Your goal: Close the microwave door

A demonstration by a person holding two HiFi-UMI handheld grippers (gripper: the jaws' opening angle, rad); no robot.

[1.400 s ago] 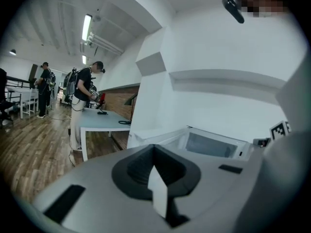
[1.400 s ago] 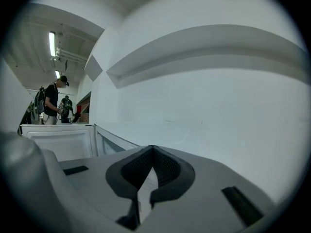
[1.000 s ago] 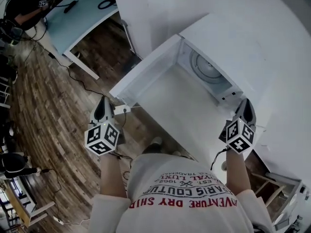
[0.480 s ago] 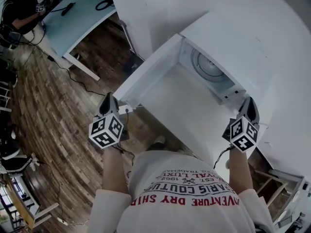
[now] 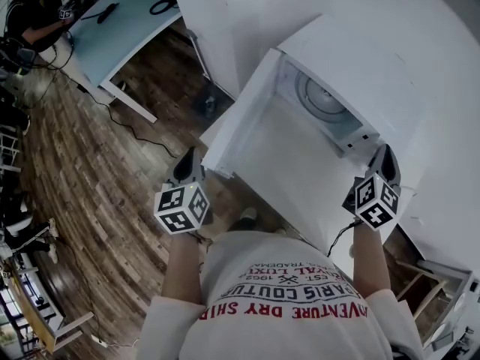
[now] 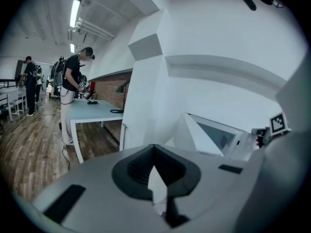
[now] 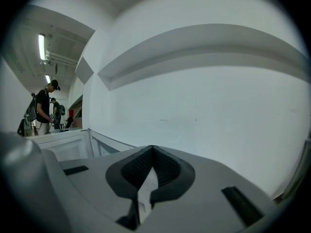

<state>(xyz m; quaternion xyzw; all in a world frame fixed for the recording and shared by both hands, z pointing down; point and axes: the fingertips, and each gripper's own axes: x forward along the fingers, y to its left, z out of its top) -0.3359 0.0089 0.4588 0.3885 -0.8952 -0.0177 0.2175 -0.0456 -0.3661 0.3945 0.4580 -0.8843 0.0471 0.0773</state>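
Observation:
The white microwave stands open, its turntable showing inside. Its door hangs out to the left, partly swung in. My left gripper is shut and sits at the door's outer free edge, on its outside face; whether it touches I cannot tell. In the left gripper view the shut left gripper points at the door. My right gripper is shut, empty, at the microwave's front right corner. The right gripper faces the white wall, with the door at its left.
A pale blue table stands at the back left, with a person beside it. Cables trail over the wooden floor. A white pillar rises behind the door. A wooden frame lies at the lower right.
The door has swung rightward toward the microwave, and my left gripper has moved right with its free edge. The right gripper has barely moved.

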